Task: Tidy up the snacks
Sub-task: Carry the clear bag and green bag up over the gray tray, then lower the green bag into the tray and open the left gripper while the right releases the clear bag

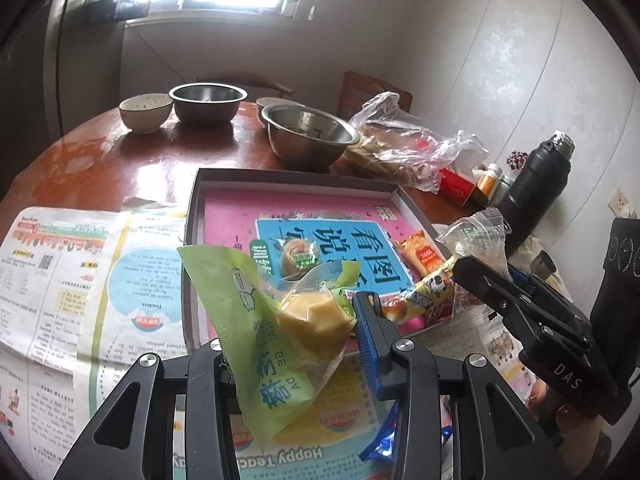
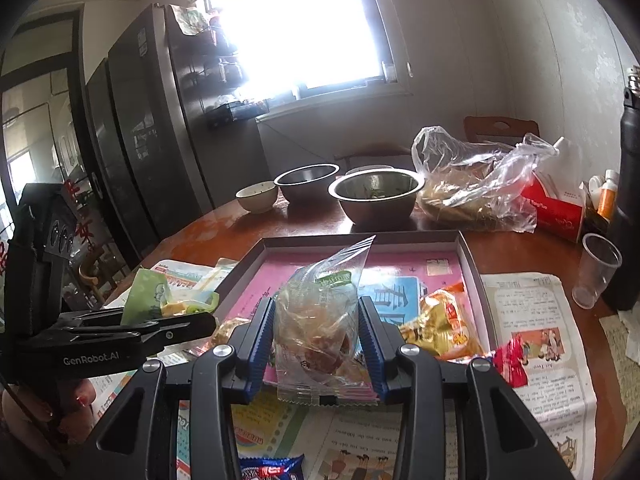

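In the left wrist view my left gripper [image 1: 296, 332] is shut on a green packet [image 1: 256, 320] holding a yellow cake, lifted over the near edge of a shallow pink-lined tray [image 1: 200, 208]. My right gripper [image 2: 320, 332] is shut on a clear packet [image 2: 316, 320] with a brown pastry, held upright above the tray's [image 2: 468, 256] near side. Each view shows the other gripper beside it: right gripper [image 1: 460, 268], left gripper [image 2: 204, 322]. Inside the tray lie a round wrapped pastry [image 1: 298, 258], an orange packet [image 1: 422, 254] and a panda-printed packet [image 1: 428, 292].
Newspaper [image 1: 80, 280] covers the near part of the round wooden table. Behind the tray stand two steel bowls [image 2: 376, 196], a ceramic bowl [image 2: 256, 196] and a crumpled plastic bag [image 2: 476, 184]. A red box [image 2: 556, 212], plastic cup [image 2: 596, 272] and black flask [image 1: 532, 184] stand right. A blue packet [image 2: 272, 468] lies near.
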Demonstrator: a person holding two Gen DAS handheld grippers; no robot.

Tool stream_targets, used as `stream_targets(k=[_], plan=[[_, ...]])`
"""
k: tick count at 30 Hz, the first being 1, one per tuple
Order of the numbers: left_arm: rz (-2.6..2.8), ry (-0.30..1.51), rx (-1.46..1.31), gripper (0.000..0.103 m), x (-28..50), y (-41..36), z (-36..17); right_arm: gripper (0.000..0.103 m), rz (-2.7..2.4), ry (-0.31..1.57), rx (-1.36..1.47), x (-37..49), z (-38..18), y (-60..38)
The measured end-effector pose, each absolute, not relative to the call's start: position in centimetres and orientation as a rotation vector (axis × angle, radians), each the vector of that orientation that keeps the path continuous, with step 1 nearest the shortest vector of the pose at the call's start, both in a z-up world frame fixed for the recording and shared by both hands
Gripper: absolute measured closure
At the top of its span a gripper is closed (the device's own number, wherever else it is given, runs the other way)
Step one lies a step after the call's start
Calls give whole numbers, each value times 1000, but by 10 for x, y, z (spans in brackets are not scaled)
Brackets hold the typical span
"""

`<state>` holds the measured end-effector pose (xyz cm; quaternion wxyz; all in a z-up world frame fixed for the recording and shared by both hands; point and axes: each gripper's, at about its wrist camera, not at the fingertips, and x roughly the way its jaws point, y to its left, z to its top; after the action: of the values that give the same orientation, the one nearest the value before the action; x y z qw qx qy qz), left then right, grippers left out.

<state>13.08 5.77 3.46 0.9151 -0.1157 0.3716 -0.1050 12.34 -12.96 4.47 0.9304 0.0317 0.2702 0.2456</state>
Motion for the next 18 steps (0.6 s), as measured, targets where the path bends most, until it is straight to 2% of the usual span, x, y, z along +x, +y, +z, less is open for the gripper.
stream_targets(k=[18], plan=[[-225, 797, -221, 61, 159, 49, 19, 61, 500, 562, 77, 152, 42, -125]])
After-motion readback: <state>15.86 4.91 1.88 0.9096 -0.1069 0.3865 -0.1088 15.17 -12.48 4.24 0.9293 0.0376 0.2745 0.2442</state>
